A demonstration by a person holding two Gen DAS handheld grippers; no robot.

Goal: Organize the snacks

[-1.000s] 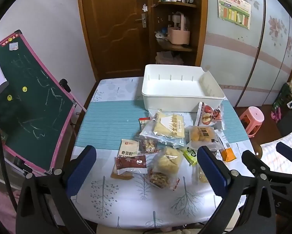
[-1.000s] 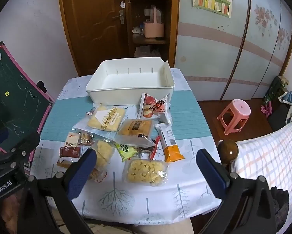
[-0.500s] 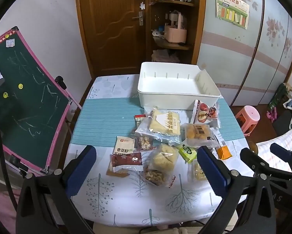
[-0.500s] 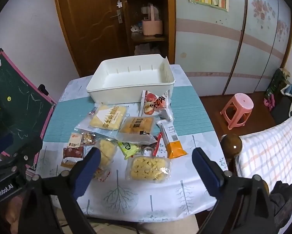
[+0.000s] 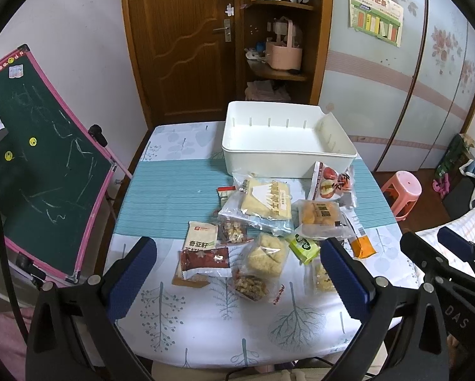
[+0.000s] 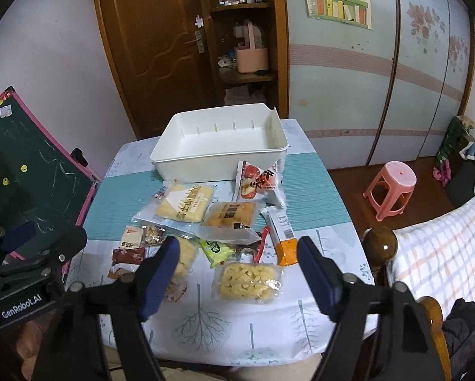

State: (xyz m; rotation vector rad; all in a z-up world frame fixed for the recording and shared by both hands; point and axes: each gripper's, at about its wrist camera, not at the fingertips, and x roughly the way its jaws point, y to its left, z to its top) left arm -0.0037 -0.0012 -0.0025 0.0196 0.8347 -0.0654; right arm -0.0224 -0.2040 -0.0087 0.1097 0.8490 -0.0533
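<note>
With both claws spread wide and holding nothing, left gripper (image 5: 237,276) and right gripper (image 6: 237,273) hang over the near table (image 6: 205,333) edge. Just past the right one: yellow cracker pack (image 6: 248,281). Beyond, snack packets (image 5: 269,209) piled mid-table. Far end: white bin (image 5: 285,146), nothing inside, red-and-white pack (image 6: 259,182) leaning on its front wall.

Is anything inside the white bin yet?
Nothing shows in the white bin: its floor looks bare in both wrist views. The strip just behind its near wall is hidden. All snack packets lie on the table in front.
</note>
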